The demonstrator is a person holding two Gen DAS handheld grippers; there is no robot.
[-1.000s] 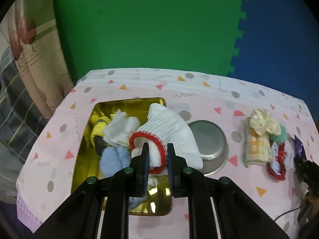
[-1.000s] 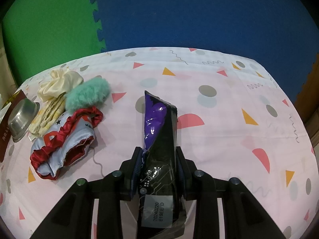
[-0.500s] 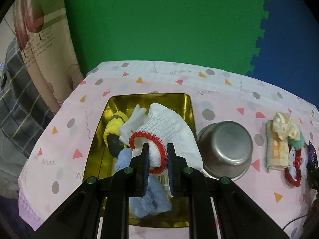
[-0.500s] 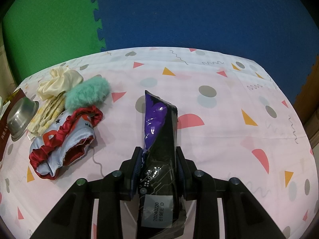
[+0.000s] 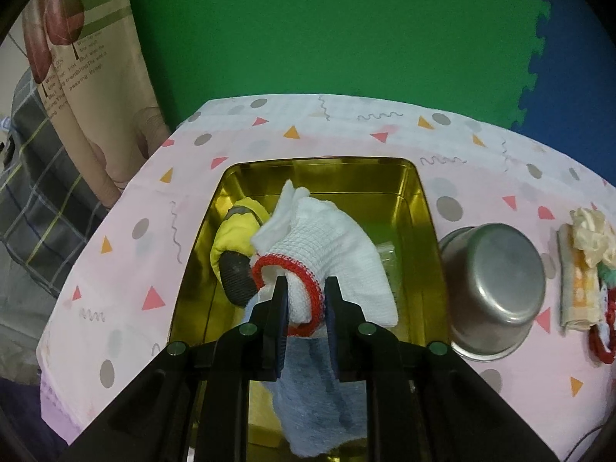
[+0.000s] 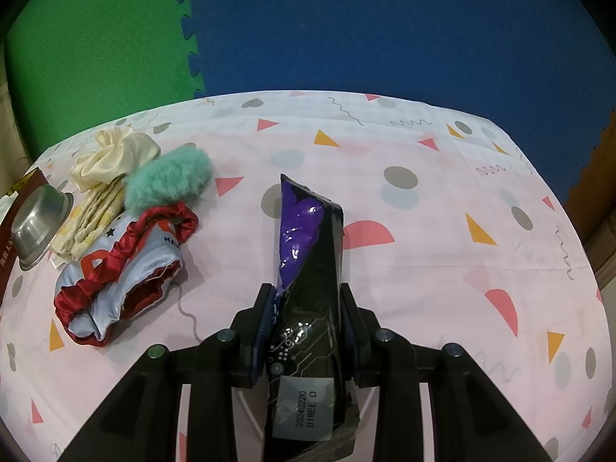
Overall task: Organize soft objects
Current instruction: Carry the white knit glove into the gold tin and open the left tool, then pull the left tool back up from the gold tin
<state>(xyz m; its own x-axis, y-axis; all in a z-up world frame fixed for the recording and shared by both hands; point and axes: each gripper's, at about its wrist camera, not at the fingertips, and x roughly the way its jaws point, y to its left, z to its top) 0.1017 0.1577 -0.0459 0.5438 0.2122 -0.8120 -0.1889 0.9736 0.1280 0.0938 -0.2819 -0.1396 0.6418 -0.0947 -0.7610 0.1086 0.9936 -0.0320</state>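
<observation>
Here, the cuff of a white knit glove (image 5: 327, 246) with red trim is pinched by the left gripper (image 5: 307, 321) over the gold tray (image 5: 417, 208), its jaws having just been opening slightly; a yellow glove (image 5: 235, 231) and blue cloth (image 5: 319, 389) lie inside; a black-purple pouch (image 6: 308, 269) is clamped by the right gripper (image 6: 308, 331) above the bench (image 6: 442, 261); fabric items (image 6: 119, 250) are piled left.

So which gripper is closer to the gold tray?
Left. The left gripper hangs right over the gold tray, with a white glove between its jaws. The right gripper is far off across the table, clamped on a black pouch.
</observation>
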